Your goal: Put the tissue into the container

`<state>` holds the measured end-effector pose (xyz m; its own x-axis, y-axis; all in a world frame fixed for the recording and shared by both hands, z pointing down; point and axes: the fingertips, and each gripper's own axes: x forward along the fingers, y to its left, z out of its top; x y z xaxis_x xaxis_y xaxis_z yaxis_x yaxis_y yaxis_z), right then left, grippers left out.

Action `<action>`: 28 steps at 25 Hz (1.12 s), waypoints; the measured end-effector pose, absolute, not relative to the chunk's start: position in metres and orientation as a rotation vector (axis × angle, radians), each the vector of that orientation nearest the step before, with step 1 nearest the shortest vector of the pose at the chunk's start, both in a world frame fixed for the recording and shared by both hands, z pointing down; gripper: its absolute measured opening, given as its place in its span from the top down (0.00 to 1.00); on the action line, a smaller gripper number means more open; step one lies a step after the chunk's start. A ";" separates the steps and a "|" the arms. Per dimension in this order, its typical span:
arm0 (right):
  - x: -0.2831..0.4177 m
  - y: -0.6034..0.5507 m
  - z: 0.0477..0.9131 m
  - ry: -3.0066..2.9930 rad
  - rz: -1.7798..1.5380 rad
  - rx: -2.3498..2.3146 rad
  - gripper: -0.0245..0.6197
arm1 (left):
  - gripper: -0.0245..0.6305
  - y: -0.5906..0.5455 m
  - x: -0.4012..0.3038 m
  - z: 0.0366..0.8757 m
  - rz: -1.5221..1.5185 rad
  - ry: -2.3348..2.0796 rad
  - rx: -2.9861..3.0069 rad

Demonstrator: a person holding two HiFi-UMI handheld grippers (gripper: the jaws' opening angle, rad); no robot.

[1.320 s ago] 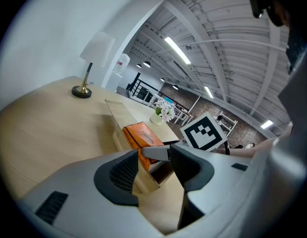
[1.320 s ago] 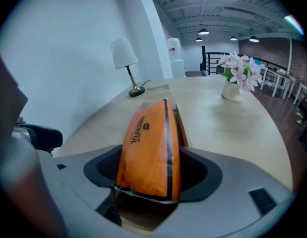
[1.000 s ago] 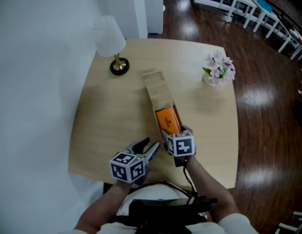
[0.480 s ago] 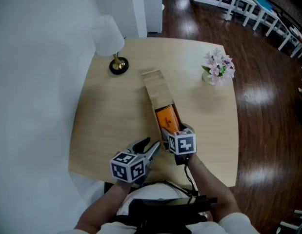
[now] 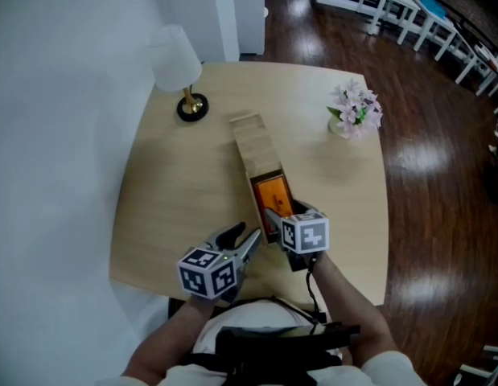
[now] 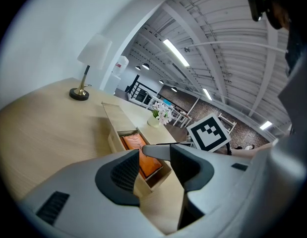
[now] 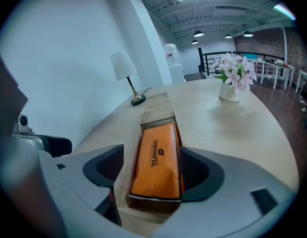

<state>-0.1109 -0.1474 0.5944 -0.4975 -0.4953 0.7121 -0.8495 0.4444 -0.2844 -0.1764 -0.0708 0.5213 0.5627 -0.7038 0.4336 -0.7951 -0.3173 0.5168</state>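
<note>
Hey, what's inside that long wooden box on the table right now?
An orange tissue pack lies in the open near end of the wooden box. The lid covers the far half, so anything under it cannot be seen.

The tissue pack (image 5: 273, 194) was orange with dark letters on top. It lay face up inside the open near end of the wooden box (image 7: 127, 175). The box was long and thin, and its lid (image 5: 253, 140) covered the far half. The box sat near the middle of the surface (image 5: 176, 199), running from the near edge toward the far edge.
</note>
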 end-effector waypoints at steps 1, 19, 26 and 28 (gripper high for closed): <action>-0.109 -0.146 0.589 -2.173 0.855 1.124 0.41 | 0.66 -0.071 -0.176 0.518 0.155 -1.195 2.093; -0.022 -0.107 0.507 -2.342 0.757 1.207 0.49 | 0.74 -0.043 -0.123 0.469 0.092 -1.129 2.220; 0.008 -0.090 0.479 -2.384 0.738 1.252 0.50 | 0.74 -0.032 -0.099 0.454 0.098 -1.096 2.241; 0.020 -0.083 0.475 -2.384 0.748 1.270 0.50 | 0.74 -0.028 -0.091 0.453 0.107 -1.080 2.248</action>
<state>0.0204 -0.0827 0.4745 -0.5442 -0.6605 0.5173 -0.8376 0.4624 -0.2908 -0.0913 -0.0276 0.4525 0.6598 -0.6751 0.3301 -0.7268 -0.4619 0.5083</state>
